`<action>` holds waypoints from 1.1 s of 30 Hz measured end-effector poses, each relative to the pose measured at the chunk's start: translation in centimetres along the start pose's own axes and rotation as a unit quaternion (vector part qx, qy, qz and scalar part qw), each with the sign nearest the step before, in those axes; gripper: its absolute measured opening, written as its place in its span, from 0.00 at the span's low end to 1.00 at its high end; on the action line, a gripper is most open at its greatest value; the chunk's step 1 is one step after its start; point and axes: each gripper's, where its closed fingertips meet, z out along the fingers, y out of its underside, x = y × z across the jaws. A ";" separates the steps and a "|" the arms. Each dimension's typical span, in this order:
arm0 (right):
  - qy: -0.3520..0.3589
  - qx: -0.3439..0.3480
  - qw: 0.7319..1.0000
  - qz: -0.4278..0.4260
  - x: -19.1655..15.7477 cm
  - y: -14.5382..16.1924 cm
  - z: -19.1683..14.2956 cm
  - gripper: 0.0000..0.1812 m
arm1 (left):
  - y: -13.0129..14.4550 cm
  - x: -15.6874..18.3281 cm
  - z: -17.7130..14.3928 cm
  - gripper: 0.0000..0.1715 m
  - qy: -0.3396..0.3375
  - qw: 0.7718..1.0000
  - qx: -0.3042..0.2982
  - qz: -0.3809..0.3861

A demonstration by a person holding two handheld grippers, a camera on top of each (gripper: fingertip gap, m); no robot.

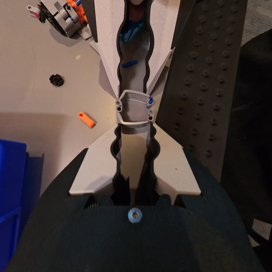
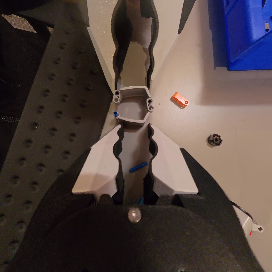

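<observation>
Left claw [image 1: 134, 128]: parted to the width of the grey curved panel [image 1: 134, 107], tips on either side of its near end, seemingly pinching it. Right claw [image 2: 135, 125]: facing the other way, spread wide, holding nothing, tips just short of the panel's opposite end.

Around the panel, on the pale desk [image 1: 29, 58]:
- a small blue stub [image 1: 150, 101] plugged into one corner of the panel
- loose blue pin [image 2: 138, 167] beyond the panel, lying between the right claw's fingers
- dark studded plate [image 1: 206, 88] right alongside the panel
- on the panel's other side, near it, an orange connector [image 1: 86, 119]
- farther out that way, a black round piece [image 1: 56, 80]
- well apart from the panel, a blue bin [image 2: 242, 33] and a grey-and-orange assembly [image 1: 64, 19]
</observation>
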 end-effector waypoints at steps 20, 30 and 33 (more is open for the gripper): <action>0.001 0.013 1.000 0.002 -0.1 -0.5 0.1 0.17 | -1.1 0.1 0.2 0.25 -0.018 0.999 0.037 0.026; -0.002 0.015 1.000 0.002 -0.2 -0.5 0.0 0.17 | -1.4 0.1 0.1 0.27 -0.016 0.998 0.058 0.019; 0.000 0.019 1.000 0.002 -0.1 -0.7 -0.1 0.17 | -1.3 0.0 0.0 0.27 -0.017 0.998 0.058 0.020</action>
